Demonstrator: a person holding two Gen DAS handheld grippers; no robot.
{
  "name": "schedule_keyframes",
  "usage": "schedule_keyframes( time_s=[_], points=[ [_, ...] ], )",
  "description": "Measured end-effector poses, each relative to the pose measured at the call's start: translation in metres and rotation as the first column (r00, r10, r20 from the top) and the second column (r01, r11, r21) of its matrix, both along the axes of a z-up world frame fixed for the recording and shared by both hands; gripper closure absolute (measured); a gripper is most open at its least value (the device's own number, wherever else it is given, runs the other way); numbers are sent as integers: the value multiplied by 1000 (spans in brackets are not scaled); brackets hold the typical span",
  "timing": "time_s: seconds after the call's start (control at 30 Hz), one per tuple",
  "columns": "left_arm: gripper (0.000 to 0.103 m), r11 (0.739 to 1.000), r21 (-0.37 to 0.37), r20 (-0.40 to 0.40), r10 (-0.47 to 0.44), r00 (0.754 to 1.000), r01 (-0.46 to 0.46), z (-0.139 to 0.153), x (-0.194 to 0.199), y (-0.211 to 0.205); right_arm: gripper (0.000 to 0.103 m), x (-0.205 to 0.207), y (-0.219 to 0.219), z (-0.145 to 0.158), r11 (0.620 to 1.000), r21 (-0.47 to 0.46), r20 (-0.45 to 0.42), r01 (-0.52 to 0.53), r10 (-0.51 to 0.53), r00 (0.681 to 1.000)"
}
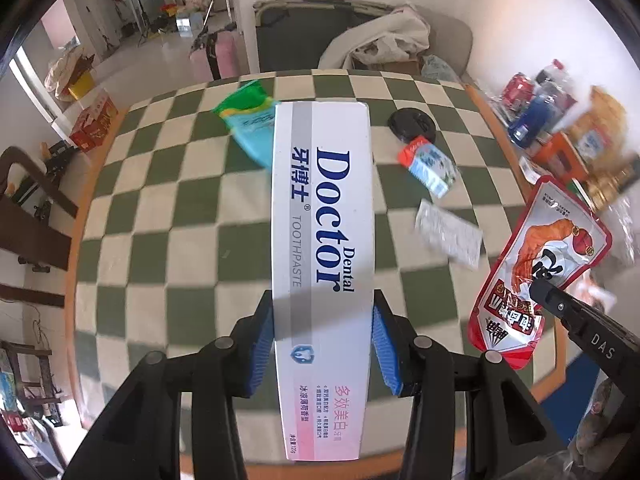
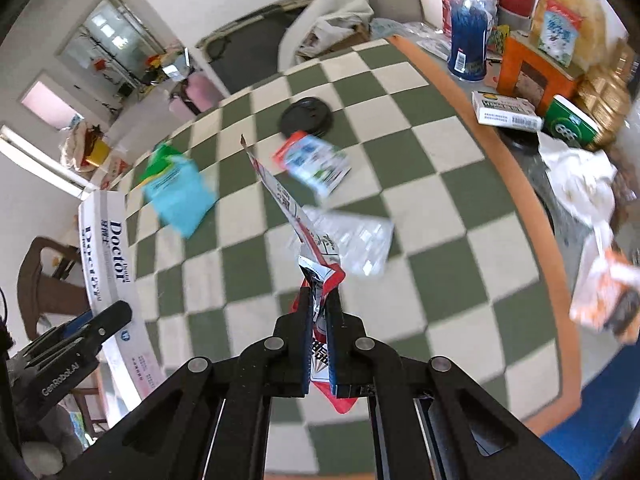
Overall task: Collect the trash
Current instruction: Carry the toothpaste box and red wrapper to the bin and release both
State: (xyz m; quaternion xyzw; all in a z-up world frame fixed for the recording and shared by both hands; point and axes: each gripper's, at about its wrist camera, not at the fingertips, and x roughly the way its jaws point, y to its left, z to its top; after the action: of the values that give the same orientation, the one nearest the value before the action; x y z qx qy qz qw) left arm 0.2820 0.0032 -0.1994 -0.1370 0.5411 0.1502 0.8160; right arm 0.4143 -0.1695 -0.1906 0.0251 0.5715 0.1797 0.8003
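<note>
Toothpaste box (image 1: 322,216) clamped in left claw (image 1: 323,344), red snack wrapper (image 2: 320,276) pinched in right claw (image 2: 319,344), both above checkered bench (image 1: 168,216). Carrying step; next, probably dropping both into a bin, none visible.

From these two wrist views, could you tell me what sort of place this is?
Probably a lived-in home room: a table with a checked cloth, a sofa heaped with laundry, and groceries crowding the table's edge.

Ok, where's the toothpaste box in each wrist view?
Left wrist: toothpaste box at centre, clamped in the left gripper.
Right wrist: toothpaste box at the left edge, held above the table.
Shared landmark: black lid on the checkered tablecloth.
</note>
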Motion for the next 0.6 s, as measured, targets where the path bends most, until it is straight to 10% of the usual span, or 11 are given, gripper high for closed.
schedule_keyframes(
  time_s=[0.3,0.6],
  points=[
    [61,998,-57,-24,-29,999,28,-16,-161,-9,97,-186,-6,13,999,24,12,27,-27,1000],
    [61,981,-190,-187,-78,979,42,-95,-263,-35,97,-328,-21,-58,1000,-7,-188,23,-23,982]
  ],
)
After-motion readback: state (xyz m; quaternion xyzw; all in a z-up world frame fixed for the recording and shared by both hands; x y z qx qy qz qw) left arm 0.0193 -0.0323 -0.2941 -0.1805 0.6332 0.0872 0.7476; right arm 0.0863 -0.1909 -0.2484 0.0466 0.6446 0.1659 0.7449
